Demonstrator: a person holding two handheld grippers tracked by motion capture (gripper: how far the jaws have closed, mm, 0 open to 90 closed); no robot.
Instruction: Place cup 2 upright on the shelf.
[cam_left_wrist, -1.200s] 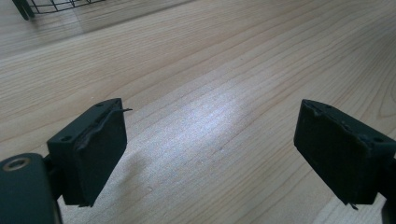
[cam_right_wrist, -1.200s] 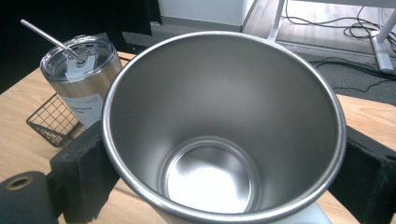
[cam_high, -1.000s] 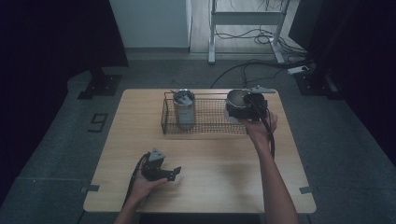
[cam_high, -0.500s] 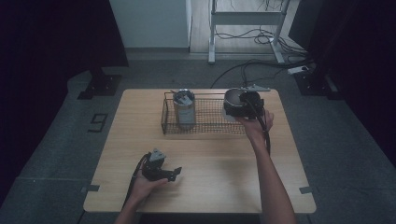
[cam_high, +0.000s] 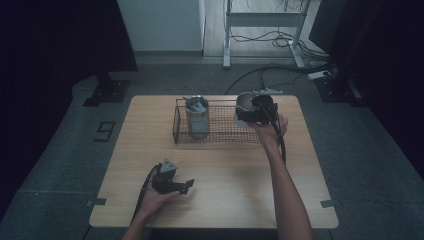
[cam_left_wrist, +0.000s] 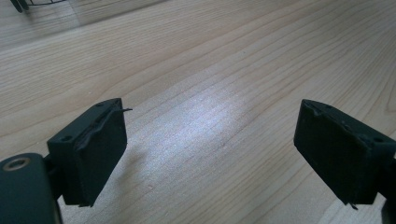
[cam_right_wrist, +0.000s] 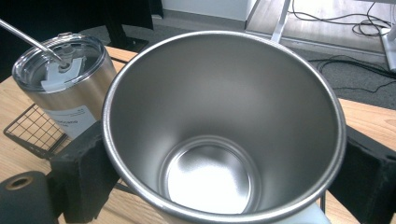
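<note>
An open steel tumbler (cam_high: 244, 101) with no lid hangs over the right end of the wire basket (cam_high: 220, 136), and my right gripper (cam_high: 254, 109) is shut on it. In the right gripper view the pads (cam_right_wrist: 81, 173) press both sides of its wall, and the tumbler (cam_right_wrist: 219, 140) is bare inside. A second steel tumbler (cam_high: 197, 117) with a clear lid and a straw stands upright in the basket's left half. My left gripper (cam_high: 187, 185) rests on the table near the front left, open, with only wood between its pads (cam_left_wrist: 99, 149).
The wooden table (cam_high: 235, 195) has free surface between the basket and the front edge. In the right gripper view the lidded tumbler (cam_right_wrist: 70, 88) stands just left of the held one, on the basket mesh (cam_right_wrist: 31, 129). Cables and a desk frame lie on the floor behind.
My right hand has carried the open tumbler a little to the left, over the basket's right end. The left hand and its gripper have stayed put.
</note>
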